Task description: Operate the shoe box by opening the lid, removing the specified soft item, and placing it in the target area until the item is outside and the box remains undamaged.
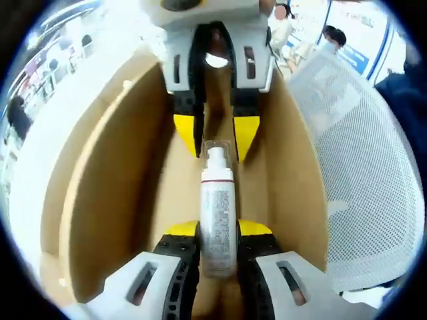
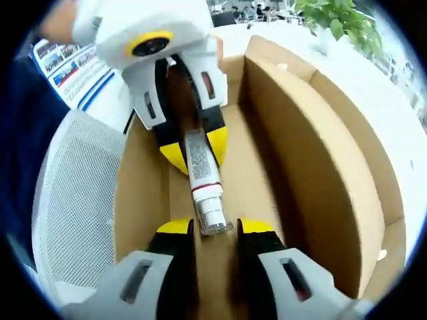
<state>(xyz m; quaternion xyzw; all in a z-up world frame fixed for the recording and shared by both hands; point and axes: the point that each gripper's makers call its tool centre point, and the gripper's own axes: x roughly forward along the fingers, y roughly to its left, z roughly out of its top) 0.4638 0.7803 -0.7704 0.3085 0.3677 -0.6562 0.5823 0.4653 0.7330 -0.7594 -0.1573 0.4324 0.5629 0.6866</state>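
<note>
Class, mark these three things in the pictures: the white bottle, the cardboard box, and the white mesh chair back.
white bottle (image 1: 218, 227), left gripper view, on its printed label.
cardboard box (image 2: 313, 167), right gripper view, on the inner side wall.
white mesh chair back (image 1: 363, 167), left gripper view, on the mesh middle.

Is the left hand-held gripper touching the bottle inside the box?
Touching. In the left gripper view, the left hand-held gripper has both yellow-tipped jaws pressed against the sides of the bottle.
</note>
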